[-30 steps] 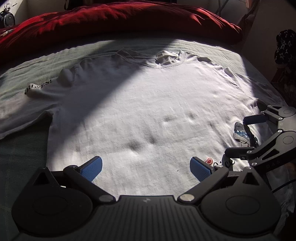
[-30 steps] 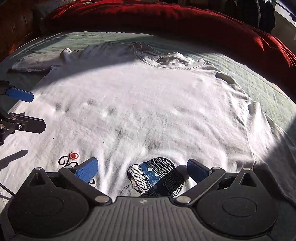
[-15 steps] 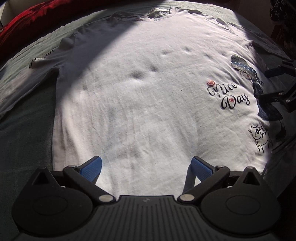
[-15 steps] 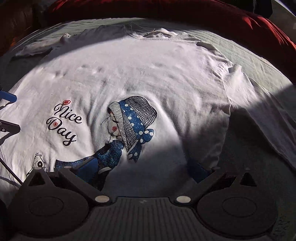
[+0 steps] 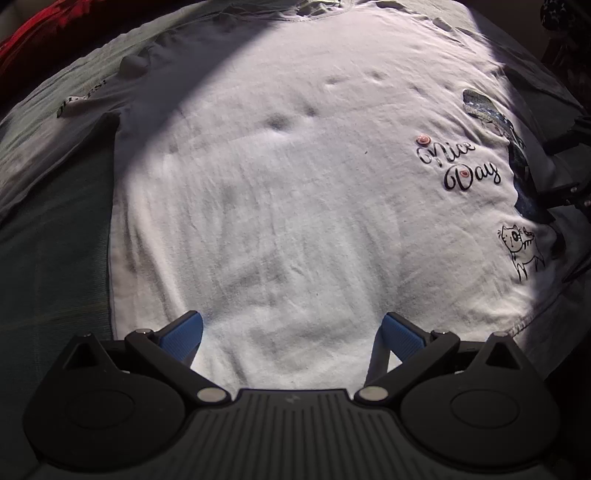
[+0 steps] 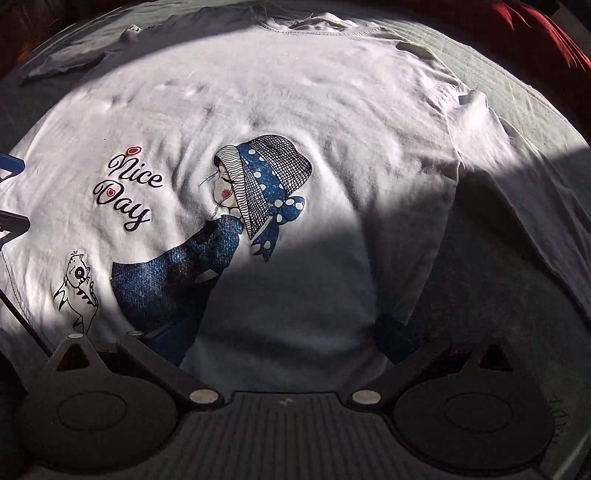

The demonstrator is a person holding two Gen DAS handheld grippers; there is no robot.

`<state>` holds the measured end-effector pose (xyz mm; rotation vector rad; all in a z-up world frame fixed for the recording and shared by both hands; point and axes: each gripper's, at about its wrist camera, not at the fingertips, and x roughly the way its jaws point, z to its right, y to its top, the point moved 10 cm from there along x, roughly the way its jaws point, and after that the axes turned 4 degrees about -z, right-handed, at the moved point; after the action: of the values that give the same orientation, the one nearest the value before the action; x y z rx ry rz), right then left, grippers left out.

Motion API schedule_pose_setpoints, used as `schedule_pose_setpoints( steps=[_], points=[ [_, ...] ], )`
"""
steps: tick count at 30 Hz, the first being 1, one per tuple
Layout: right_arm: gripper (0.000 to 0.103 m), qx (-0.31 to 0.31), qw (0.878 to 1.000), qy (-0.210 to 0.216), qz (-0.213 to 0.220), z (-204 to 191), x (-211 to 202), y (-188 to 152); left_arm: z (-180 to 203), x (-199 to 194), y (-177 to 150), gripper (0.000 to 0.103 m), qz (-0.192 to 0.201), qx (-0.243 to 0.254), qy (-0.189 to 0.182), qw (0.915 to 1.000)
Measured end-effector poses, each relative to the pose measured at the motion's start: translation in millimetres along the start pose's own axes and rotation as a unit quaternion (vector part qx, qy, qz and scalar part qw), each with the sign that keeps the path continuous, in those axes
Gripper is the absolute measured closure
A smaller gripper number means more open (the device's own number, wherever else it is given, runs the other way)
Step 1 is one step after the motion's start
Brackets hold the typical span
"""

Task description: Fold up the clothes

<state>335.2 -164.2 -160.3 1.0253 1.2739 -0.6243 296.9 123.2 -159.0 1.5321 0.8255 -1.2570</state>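
Sunlit grey-green bed (image 5: 48, 258) carries the white printed cotton T-shirt (image 5: 295, 206), spread flat and unfolded. Left gripper (image 5: 290, 334) and right gripper (image 6: 280, 332) hover spread wide at its hem; every fold remains.

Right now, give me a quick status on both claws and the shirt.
Left claw open, right claw open, both empty. White T-shirt spread flat on bed, print up, unfolded. Nothing lying on it.

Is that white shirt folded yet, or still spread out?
Spread out. The shirt lies flat on the bed, print facing up, collar and both sleeves showing, no fold in it.
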Motion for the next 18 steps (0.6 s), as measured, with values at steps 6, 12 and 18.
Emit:
schedule_pose_setpoints(
  steps=[6,12,18],
  points=[
    [0.000,0.000,1.000,0.000,-0.006,-0.1,1.1,0.0,-0.5,0.3,-0.7,0.000,0.001,0.001,0.000,1.0000],
    [0.000,0.000,1.000,-0.001,-0.005,-0.2,1.4,-0.7,0.1,-0.1,-0.3,0.000,0.004,0.001,0.001,1.0000],
    [0.000,0.000,1.000,-0.001,-0.004,0.5,0.7,-0.8,2.1,-7.6,-8.2,0.000,-0.002,0.003,0.006,1.0000]
  ],
)
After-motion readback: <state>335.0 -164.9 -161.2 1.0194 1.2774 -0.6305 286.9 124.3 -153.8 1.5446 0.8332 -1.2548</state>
